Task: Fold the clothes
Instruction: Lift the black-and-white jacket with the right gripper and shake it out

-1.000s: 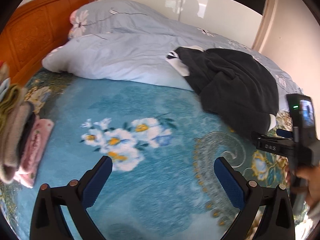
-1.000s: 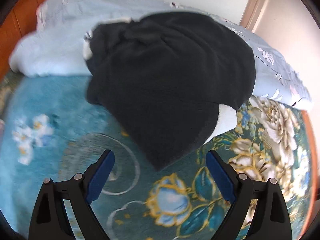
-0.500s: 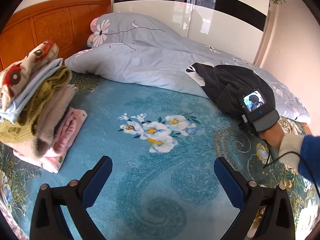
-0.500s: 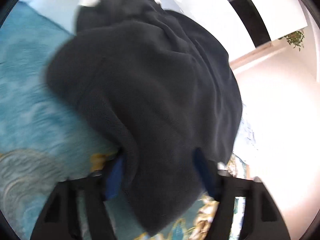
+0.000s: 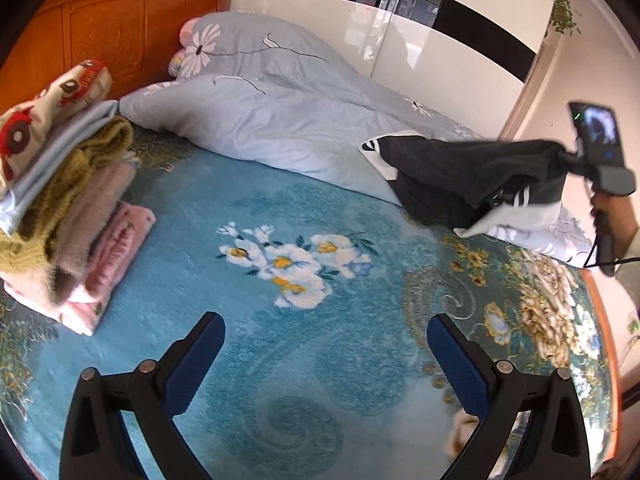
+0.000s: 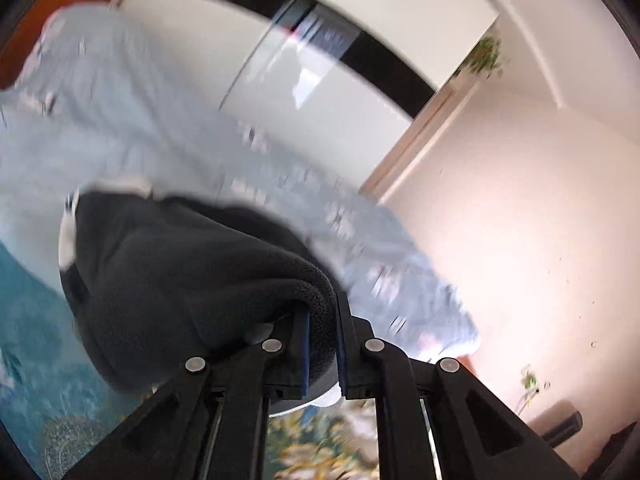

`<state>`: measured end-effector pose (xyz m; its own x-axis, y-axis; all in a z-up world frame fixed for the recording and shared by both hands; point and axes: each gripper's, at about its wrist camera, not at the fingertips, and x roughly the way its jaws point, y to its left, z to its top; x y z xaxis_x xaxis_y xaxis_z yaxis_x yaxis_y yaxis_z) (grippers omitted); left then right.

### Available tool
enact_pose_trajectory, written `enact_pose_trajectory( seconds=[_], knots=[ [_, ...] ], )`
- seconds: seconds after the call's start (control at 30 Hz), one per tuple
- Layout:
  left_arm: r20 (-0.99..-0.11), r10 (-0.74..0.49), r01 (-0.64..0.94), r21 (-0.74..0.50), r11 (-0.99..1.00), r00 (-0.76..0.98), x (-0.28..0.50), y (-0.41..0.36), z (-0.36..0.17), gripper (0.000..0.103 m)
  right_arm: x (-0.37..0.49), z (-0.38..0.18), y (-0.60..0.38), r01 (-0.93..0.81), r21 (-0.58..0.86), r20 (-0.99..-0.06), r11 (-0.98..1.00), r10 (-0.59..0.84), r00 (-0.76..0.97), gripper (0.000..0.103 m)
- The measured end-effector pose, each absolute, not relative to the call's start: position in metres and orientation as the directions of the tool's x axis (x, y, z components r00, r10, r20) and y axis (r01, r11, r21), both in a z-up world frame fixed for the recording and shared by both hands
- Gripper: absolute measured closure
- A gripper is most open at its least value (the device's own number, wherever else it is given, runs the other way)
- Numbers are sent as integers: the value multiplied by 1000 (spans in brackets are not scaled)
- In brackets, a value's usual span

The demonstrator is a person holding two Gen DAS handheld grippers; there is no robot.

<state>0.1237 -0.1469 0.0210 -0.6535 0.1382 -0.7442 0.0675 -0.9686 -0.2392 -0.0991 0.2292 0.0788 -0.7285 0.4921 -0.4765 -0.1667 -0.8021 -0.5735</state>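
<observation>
- bed blanket [image 5: 320,360], teal with white and gold flowers, fills most of the left wrist view.
- pale grey-blue duvet [image 5: 280,120] lies bunched along the far side of the bed, under an orange wooden headboard [image 5: 100,32].
- black fleece garment [image 5: 472,168] with white trim sits at the right end of the duvet; one edge is pulled up off the bed toward the right, the rest trails on the bedding.
- stack of folded clothes [image 5: 60,184] rests at the left edge of the blanket, well apart from the black garment.
- right gripper [image 6: 322,344] has its jaws nearly closed, pinching a fold of the black fleece between the blue pads; a hand [image 5: 616,220] carries it.
- left gripper [image 5: 324,356] hangs above bare blanket, jaws wide, nothing between them.
</observation>
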Motion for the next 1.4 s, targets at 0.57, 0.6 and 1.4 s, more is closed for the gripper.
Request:
enact_pose_trajectory(
  seconds=[0.57, 0.6, 1.4],
  knots=[
    [-533, 210, -138, -172, -975, -820, 167, -97, 126, 0, 116, 352, 122, -174, -505, 95, -846, 146, -985, 94],
    [-519, 220, -165, -150, -975, -826, 169, -92, 133, 0, 126, 366, 127, -172, -503, 104, -847, 138, -985, 94],
    [-472, 466, -361, -299, -883, -749, 103, 4, 133, 98, 234, 309, 207, -111, -328, -41, -938, 132, -990, 94]
  ],
)
